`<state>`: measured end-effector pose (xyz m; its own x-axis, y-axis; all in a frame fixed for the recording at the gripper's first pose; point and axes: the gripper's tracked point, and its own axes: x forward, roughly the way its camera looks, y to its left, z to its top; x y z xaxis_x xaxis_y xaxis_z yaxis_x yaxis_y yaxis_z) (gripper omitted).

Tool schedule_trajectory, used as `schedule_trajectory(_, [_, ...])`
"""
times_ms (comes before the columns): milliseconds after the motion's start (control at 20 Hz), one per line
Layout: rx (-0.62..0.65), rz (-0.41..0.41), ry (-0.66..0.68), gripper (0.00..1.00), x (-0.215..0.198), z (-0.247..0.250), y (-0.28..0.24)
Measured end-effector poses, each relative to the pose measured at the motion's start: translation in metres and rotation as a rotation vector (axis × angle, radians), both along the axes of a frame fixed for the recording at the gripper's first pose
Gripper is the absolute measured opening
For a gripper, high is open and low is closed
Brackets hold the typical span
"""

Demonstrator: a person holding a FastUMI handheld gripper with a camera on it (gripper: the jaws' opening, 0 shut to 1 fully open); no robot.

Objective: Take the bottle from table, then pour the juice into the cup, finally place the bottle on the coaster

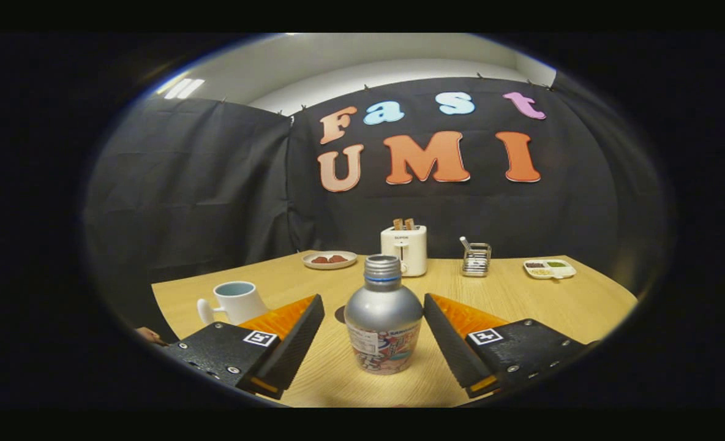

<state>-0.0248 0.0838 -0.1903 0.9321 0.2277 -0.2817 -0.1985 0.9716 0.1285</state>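
Bottle (pixel 383 318) stands upright on the desk (pixel 522 300), between the fingers (pixel 295 334), which are spread wide apart, a gap on each side. White cup (pixel 238 301) sits beyond the left finger; a dark coaster (pixel 340 314) peeks behind the bottle.

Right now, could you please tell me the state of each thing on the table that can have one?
gripper: open, fingers either side of the bottle, not touching it.
bottle: upright on the table, cap on.
cup: upright, beside the left finger.
toaster: two slices sticking up.
plate: holds reddish food.
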Motion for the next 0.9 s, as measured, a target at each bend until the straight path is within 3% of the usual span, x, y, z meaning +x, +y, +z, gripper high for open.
schedule_trajectory(250, [-0.020,-0.026,0.075,0.97,0.000,-0.032,-0.002])
schedule_trajectory(450, [-0.017,-0.042,0.117,0.88,-0.003,-0.047,-0.004])
schedule_trajectory(600, [-0.023,-0.041,0.124,0.80,-0.002,-0.046,-0.001])
schedule_trajectory(900, [-0.052,-0.005,0.079,0.79,0.006,-0.026,0.014])
